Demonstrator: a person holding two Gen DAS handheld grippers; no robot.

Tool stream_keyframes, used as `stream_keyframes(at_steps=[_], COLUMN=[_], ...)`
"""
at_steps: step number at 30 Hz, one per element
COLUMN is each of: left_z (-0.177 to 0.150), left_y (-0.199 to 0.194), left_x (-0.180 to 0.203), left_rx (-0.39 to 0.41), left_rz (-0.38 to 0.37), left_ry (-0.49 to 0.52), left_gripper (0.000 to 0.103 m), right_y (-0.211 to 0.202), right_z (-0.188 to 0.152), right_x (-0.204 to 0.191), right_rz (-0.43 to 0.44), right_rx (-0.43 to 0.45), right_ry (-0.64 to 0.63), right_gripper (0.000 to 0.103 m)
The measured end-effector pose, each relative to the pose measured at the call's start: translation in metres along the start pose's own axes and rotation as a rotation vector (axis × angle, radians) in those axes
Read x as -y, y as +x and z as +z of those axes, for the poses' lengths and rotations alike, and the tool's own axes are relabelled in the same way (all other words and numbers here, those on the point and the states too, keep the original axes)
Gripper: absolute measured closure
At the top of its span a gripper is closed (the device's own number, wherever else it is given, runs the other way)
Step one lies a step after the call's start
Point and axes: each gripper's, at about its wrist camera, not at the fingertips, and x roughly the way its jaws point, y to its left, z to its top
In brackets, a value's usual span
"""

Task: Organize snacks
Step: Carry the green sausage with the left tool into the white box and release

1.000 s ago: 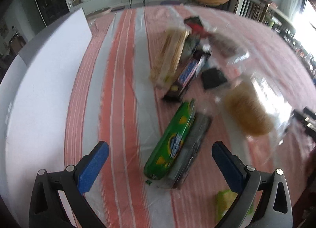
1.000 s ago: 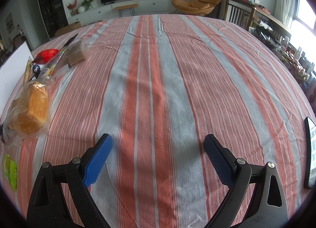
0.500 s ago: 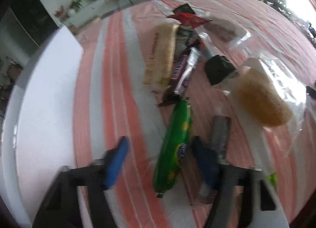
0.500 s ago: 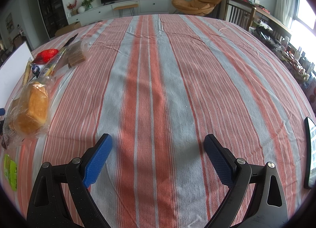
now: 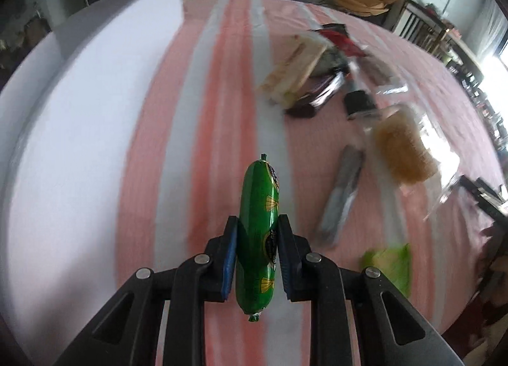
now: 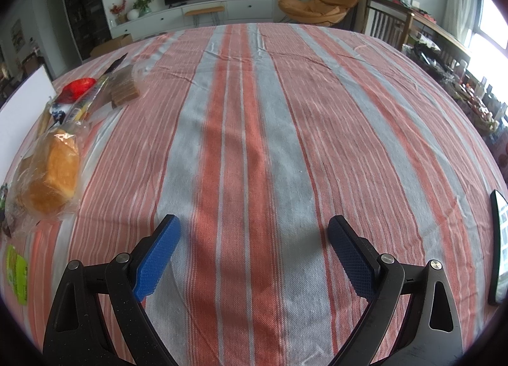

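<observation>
Your left gripper [image 5: 257, 248] has just been closing and now pinches one green sausage-shaped snack pack [image 5: 258, 229] between both blue pads; the pack points toward 12 o'clock above the striped tablecloth [image 5: 219, 118]. Your right gripper [image 6: 254, 255] stands spread wide over bare cloth, nothing between its pads.

Count, left view: one white box [image 5: 79, 131] at 9 o'clock; one silver bar wrapper [image 5: 343, 194] at 3 o'clock; one bagged bread loaf [image 5: 403, 147] at 2 o'clock; one lime-green packet [image 5: 390, 264] at 4 o'clock; a heap of several snacks [image 5: 317, 70] at 1 o'clock, too blurred to count.

Right view: one dark flat item [image 6: 498, 245] at 3 o'clock, cut off by the frame edge.

Print on the green pack is too small to read.
</observation>
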Motion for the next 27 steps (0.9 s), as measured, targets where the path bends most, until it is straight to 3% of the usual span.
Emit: stream_keyframes(at_steps=[1,4,7,11,13,18,19,20,21,24,27], left_z=[-0.004,-0.016,-0.019,-0.026,-0.029,-0.042,-0.044,-0.046,-0.047,-0.052,-0.053], left_y=[-0.001,-0.002,0.001,-0.003,-0.005,-0.019,-0.023,-0.029,-0.036,-0.053,-0.074], left_x=[0.000,0.002,0.004,0.000,-0.005,-0.029,-0.032,-0.035,-0.037,-0.039,-0.037], left_rx=[0.002,0.013,0.041,0.071,0.086,0.118,0.126,0.135,0.146,0.177,0.218], left_rz=[0.023,0.086,0.114,0.100,0.088,0.061,0.058,0.054,0.051,0.035,0.004], left_ry=[0.016,0.080,0.104,0.078,0.046,-0.058,-0.068,-0.077,-0.084,-0.090,-0.085], left_gripper=[0.080,0.079,0.078,0.080,0.080,0.080,0.080,0.080,0.080,0.080,0.080], right_y=[-0.005,-0.034,-0.049,-0.056,-0.043,0.004,0.009,0.018,0.019,0.020,0.018], right_z=[-0.003,-0.016,-0.016,-0.001,0.010,0.036,0.037,0.038,0.039,0.042,0.041], right_x=[-0.003,-0.031,-0.085,-0.155,-0.181,-0.249,-0.257,-0.268,-0.272,-0.270,-0.244], right_rz=[0.038,0.289,0.483,0.599,0.599,0.421,0.394,0.353,0.308,0.329,0.412], right_rx=[-0.017,-0.059,-0.154,-0.209,-0.244,-0.322,-0.326,-0.342,-0.329,-0.349,-0.381], right_ry=[-0.003,0.026,-0.070,-0.124,-0.103,-0.083,-0.094,-0.099,-0.096,-0.071,0.021], right_gripper=[0.009,0.010,0.011,0.010,0.011,0.014,0.019,0.042,0.057,0.082,0.084])
